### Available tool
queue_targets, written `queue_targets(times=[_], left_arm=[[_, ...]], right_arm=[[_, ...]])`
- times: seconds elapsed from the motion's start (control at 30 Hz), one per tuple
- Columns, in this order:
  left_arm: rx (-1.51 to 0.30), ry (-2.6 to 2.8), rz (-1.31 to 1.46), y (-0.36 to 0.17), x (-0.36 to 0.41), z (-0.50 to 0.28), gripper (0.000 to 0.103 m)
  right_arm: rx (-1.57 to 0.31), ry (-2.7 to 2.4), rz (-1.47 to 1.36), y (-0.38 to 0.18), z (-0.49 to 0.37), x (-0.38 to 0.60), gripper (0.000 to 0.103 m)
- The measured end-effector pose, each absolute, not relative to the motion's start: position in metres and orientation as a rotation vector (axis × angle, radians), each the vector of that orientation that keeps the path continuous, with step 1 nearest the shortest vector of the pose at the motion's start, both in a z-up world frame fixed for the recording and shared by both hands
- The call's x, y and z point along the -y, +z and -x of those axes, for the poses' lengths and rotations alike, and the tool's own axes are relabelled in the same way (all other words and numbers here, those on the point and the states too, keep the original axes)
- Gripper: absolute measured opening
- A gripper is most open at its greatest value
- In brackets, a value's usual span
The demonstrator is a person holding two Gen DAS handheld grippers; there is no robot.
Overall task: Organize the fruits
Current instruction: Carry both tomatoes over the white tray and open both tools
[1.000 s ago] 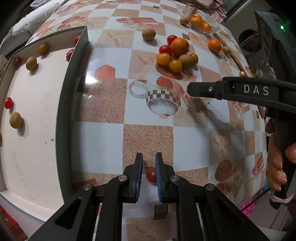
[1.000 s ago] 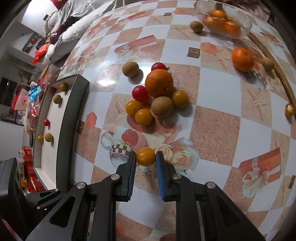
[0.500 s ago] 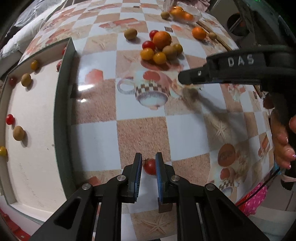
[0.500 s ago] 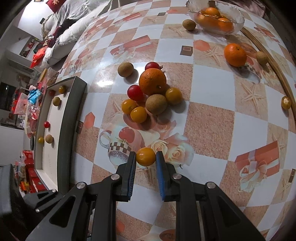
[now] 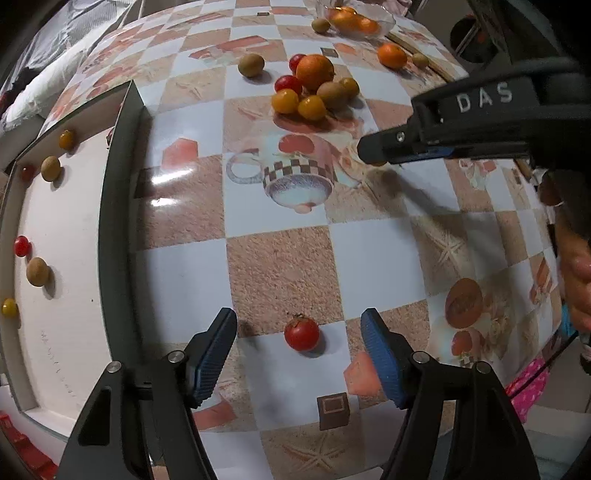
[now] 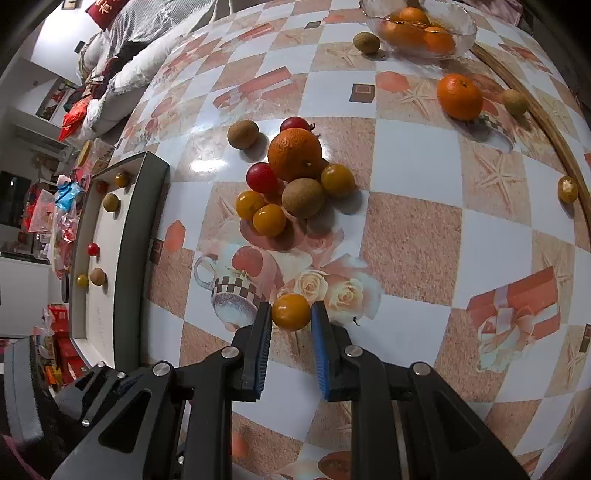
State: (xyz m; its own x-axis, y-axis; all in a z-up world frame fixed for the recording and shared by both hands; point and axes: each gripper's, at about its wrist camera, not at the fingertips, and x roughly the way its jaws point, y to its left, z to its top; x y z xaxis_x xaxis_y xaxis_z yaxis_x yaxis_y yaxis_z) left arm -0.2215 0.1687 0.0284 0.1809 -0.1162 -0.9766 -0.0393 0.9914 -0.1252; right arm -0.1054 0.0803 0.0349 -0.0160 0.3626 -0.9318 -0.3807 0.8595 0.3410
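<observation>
Now the left gripper [image 5: 299, 343] is spreading its ribbed blue pads, and a smooth, round red tomato [image 5: 301, 334] sits on the table between them, touched by neither. Over on the other side, the right gripper [image 6: 291, 317] is clamped on a small glossy orange fruit [image 6: 291, 312], both pads pressing its sides, down near the printed teacup.

Beyond that, a tight cluster: a dimpled orange [image 6: 294, 154] on top, a matte brown fruit [image 6: 303, 197] just beside it, a shiny red tomato and several small yellow-orange fruits packed around. Another orange [image 6: 460, 96] lies well apart, near the table's wooden edge. A clear glass bowl [image 6: 458, 35] with oranges in it sits at the far end.

The tablecloth [image 6: 410, 236] is slick, glossy vinyl, checked in white and sandy brown with starfish, roses and gift boxes. Along one side, a pale tray [image 5: 66, 295] with a dark rim holds scattered little red, yellow and brown fruits. Past the table there is rumpled bedding and cluttered shelves.
</observation>
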Motion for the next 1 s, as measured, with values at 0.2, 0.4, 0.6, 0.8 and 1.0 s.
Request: queue_targets(times=[0.2,0.4,0.6,0.8,1.0], left_arm=[[-1.389,-0.016,0.052,0.023,-0.160,0.224,0.029],[-1.412,-0.036,0.253,0.023,-0.187,0.221,0.019],[-1.390,-0.038,0.313,0.034,-0.202,0.214,0.019],[-1.350,-0.029,0.335,0.055,-0.212,0.214,0.019],[-1.314,0.005,0.350,0.069,-0.231,0.211,0.019]], right_arm=[[-1.480,0.586,0.015,0.033,0.106,-0.080,0.023],[-1.480,0.591,0.015,0.034,0.108,-0.082,0.023],[-1.473,0.602,0.020,0.038,0.110,-0.088,0.023],[-1.464,0.620,0.030,0.045,0.110,-0.095,0.023],[-1.452,0.647,0.050,0.054,0.110,-0.111,0.023]])
